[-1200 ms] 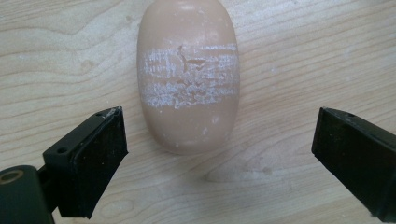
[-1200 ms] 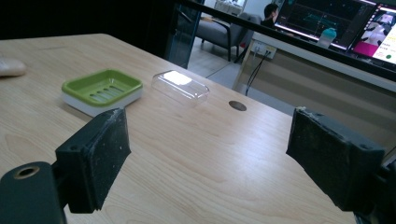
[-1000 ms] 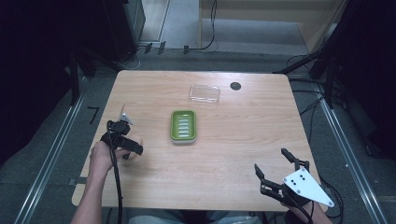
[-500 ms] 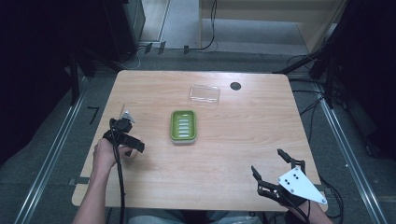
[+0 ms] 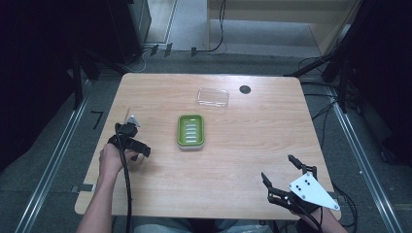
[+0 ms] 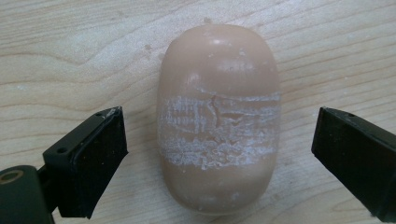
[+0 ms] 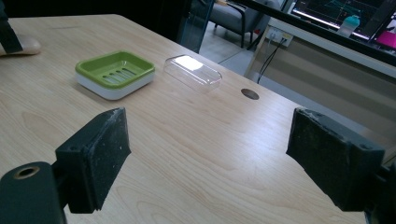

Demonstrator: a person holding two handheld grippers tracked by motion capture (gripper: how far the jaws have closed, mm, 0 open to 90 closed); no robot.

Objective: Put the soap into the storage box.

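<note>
Two black jaws of the left hand-held gripper (image 6: pixel 219 154) stand open on either side of the soap bar (image 6: pixel 218 121), untouched at frame centre on the bench (image 6: pixel 70 56). Closure should be made squarely across its scuffed white band. Beige, rounded, it looks slippery.

- Lab or office test room, not a home.
- Lone wooden table (image 5: pixel 272 141) with a cable port (image 5: pixel 245 89), on grey carpet (image 5: pixel 48 160).
- Metal floor rails (image 5: pixel 56 155) along both sides; dark stands, loose cables (image 5: pixel 218 34) behind.
- Beyond the table: lit monitors (image 7: pixel 345 11), office chair (image 7: pixel 231 16), wall sockets (image 7: pixel 279 35) on a wooden counter.
</note>
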